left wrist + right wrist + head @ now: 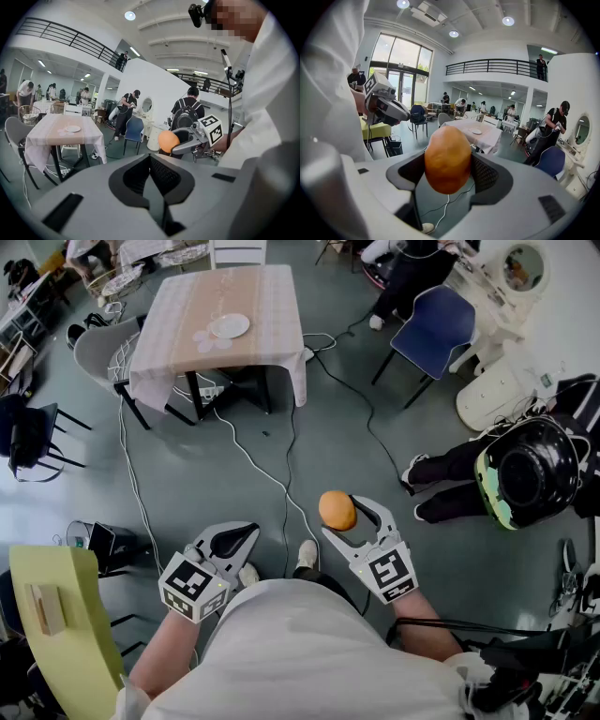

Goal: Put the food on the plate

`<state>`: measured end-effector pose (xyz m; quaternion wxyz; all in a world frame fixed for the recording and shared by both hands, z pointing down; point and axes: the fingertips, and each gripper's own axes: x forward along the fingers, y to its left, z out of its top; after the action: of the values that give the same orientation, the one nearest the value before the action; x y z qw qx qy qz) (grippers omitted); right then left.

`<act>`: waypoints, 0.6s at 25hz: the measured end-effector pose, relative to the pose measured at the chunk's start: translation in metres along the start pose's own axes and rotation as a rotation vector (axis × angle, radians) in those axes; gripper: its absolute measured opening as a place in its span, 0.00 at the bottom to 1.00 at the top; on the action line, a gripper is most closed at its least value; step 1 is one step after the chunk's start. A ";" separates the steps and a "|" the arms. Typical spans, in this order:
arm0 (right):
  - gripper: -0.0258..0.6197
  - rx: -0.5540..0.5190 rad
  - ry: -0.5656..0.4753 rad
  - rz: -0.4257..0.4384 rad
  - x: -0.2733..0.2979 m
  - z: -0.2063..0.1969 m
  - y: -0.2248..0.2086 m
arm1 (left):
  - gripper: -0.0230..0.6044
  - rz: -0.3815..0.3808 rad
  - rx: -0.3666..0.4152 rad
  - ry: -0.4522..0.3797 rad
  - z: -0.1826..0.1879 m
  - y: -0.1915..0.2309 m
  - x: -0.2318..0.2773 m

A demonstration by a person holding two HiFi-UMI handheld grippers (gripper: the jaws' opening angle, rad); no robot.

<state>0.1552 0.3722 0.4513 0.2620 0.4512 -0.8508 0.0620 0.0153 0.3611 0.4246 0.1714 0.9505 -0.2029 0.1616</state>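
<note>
Right gripper view, smooth oval food (447,159), ribbed fingers (486,178)

The person wears a white short-sleeved shirt (309,652), loose and plain, and white shoes (307,554). A small black camera (199,14) sits on the head. The left gripper (246,532) and the right gripper (349,505) are both of pale grey moulded plastic. Their fingers (373,514) are broad and curved, lined inside with black ribbed pads. Each gripper carries a white cube (389,570) printed with black square markers; the left one's cube (194,585) shows two marked faces. A thin black cable (469,624) runs off beside the right forearm.
</note>
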 end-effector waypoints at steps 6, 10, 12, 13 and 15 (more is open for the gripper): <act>0.53 -0.008 -0.010 0.013 -0.001 -0.003 -0.007 | 0.05 0.031 0.005 -0.001 0.003 0.008 0.008; 0.53 0.007 -0.016 0.034 -0.001 -0.012 -0.023 | 0.05 0.046 -0.004 0.007 0.010 0.008 0.027; 0.53 0.005 -0.016 0.060 0.001 -0.017 -0.031 | 0.05 0.052 -0.002 0.019 0.014 0.008 0.039; 0.53 -0.008 -0.014 0.072 0.002 -0.019 -0.035 | 0.05 0.055 -0.001 0.027 0.015 0.009 0.046; 0.53 -0.049 -0.010 0.089 0.006 -0.024 -0.043 | 0.05 0.064 0.002 0.041 0.020 0.009 0.060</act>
<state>0.1963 0.3503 0.4689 0.2657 0.4066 -0.8727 0.0504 0.0684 0.3260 0.4320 0.1694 0.9401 -0.2293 0.1868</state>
